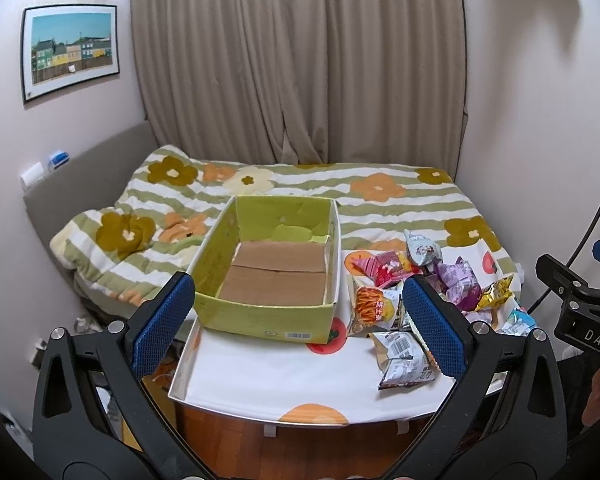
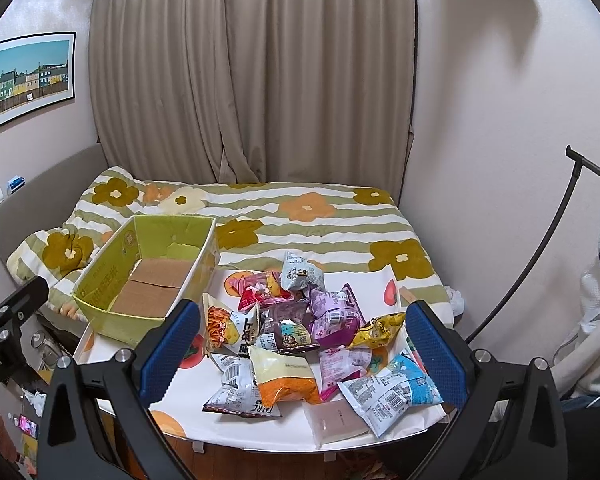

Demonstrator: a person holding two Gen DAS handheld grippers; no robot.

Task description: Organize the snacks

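the green box (image 1: 266,276) sits empty on the table (image 1: 268,376), left of the snack pile (image 2: 312,328), ready to take packets; left gripper (image 1: 296,320) and right gripper (image 2: 304,352) hover spread wide, holding nothing

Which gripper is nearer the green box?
Left. The left gripper hovers open facing the green box; the right gripper sits over the snack pile, beside the box.

snack packets (image 2: 300,340): heaped, colourful, on table | green box (image 1: 268,268): open, upright, just left
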